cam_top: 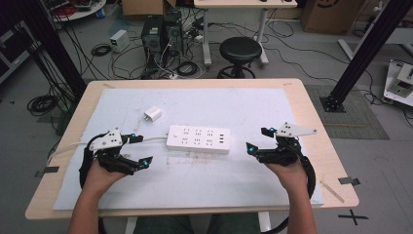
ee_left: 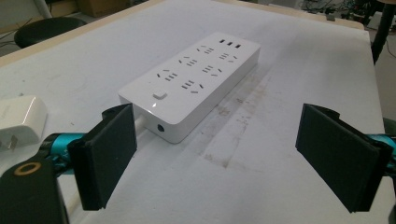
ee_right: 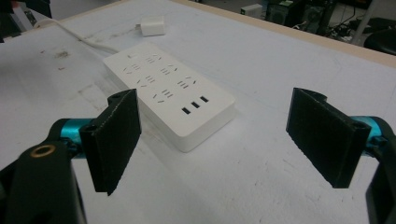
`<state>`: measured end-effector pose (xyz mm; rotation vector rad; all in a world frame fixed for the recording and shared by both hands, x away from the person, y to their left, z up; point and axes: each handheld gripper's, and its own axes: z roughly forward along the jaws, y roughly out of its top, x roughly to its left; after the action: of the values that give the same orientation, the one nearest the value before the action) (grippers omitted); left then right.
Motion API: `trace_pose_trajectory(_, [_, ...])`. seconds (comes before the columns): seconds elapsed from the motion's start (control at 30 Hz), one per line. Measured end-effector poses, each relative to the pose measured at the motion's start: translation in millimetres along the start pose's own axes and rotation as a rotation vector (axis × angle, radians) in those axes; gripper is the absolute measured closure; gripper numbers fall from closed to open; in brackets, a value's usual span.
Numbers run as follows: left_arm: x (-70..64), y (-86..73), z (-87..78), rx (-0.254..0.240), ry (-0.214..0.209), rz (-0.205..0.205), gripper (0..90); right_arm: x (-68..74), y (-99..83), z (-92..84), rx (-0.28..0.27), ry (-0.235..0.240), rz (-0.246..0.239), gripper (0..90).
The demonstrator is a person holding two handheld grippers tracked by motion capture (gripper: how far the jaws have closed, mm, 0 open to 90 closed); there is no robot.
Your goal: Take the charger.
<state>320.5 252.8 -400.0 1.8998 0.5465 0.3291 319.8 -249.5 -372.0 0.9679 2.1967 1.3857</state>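
Both jaws spread wide, empty: left gripper (cam_top: 138, 150) and right gripper (cam_top: 257, 140) flanking power strip (cam_top: 198, 139), charger (cam_top: 153, 115) beyond the left, likely poised for plugging in.

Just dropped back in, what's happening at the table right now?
A person holds a gripper in each hand, both open and holding nothing. The left gripper and right gripper rest at either end of a white power strip lying flat on the white mat. A small white charger lies beyond the strip's left end, unplugged. Nothing has been grasped yet.
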Motion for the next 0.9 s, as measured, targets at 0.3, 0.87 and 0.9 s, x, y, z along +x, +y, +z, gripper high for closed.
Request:
trace_pose_trajectory(0.3, [9.6, 9.2, -0.5, 0.001, 0.043, -0.012, 12.5, 2.3, 1.8, -4.7, 0.011, 0.013, 0.005, 18.3])
trace_pose_trajectory(0.87, [86.8, 46.0, 26.7, 0.077, 0.212, -0.091, 12.5, 3.4, -2.3, -8.6, 0.038, -0.011, 0.007, 18.3])
trace_pose_trajectory(0.9, [91.5, 47.0, 29.6, 0.093, 0.224, -0.108, 12.5, 3.4, -2.4, -8.4, 0.04, -0.014, 0.004, 18.3])
